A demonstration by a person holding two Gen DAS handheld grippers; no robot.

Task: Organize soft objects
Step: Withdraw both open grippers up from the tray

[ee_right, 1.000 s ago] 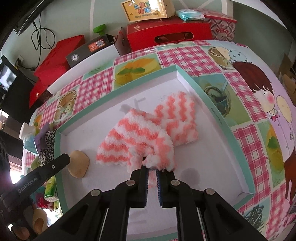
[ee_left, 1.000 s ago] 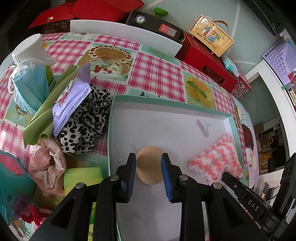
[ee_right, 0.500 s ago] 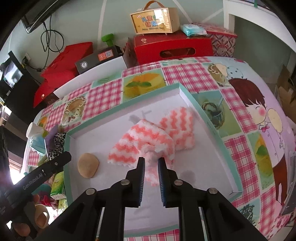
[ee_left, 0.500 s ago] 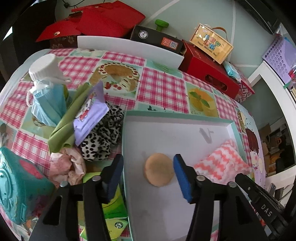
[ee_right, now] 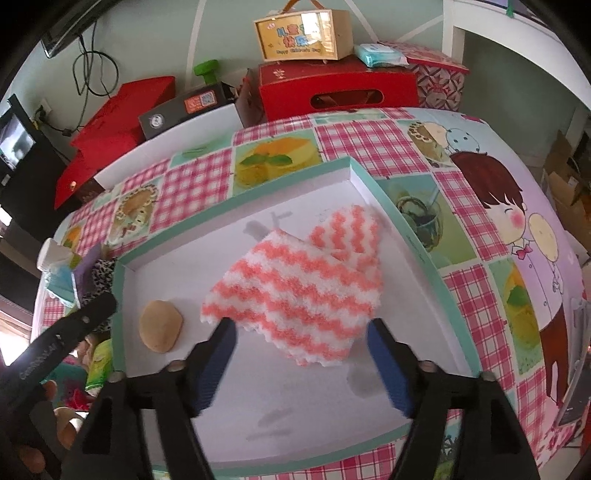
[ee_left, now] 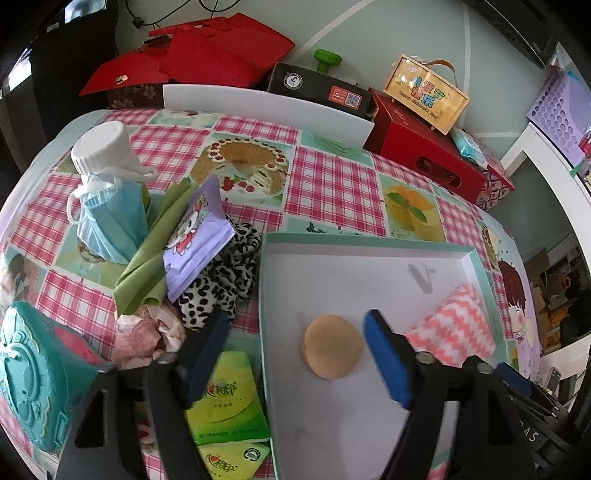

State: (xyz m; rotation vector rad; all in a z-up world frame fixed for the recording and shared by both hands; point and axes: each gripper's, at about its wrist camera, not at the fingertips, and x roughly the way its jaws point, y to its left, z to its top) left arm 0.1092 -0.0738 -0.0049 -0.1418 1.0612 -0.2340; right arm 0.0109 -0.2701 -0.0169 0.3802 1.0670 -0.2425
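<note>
A white tray with a teal rim [ee_left: 369,242] [ee_right: 236,210] sits on the checked tablecloth. In it lie a round tan powder puff [ee_left: 331,346] [ee_right: 160,326] and a pink-and-white striped fluffy cloth [ee_left: 454,328] [ee_right: 303,284]. My left gripper [ee_left: 295,341] is open wide and empty, above the tray's left rim with the puff between its fingers. My right gripper [ee_right: 301,341] is open and empty, just in front of the cloth. A pile left of the tray holds a leopard-print scrunchie [ee_left: 218,277], a green cloth [ee_left: 147,258], a pink cloth [ee_left: 142,334] and a blue face mask [ee_left: 110,218].
A white-capped bottle [ee_left: 103,147] stands under the mask. A purple cartoon packet [ee_left: 195,236], green tissue packs [ee_left: 225,398] and a teal case [ee_left: 29,373] lie by the pile. Red boxes [ee_left: 421,151] and a yellow gift box [ee_right: 303,33] line the table's far edge.
Both grippers opened and drew back and up. The left one let go of the puff and the right one let go of the striped cloth, which now lie in the tray.
</note>
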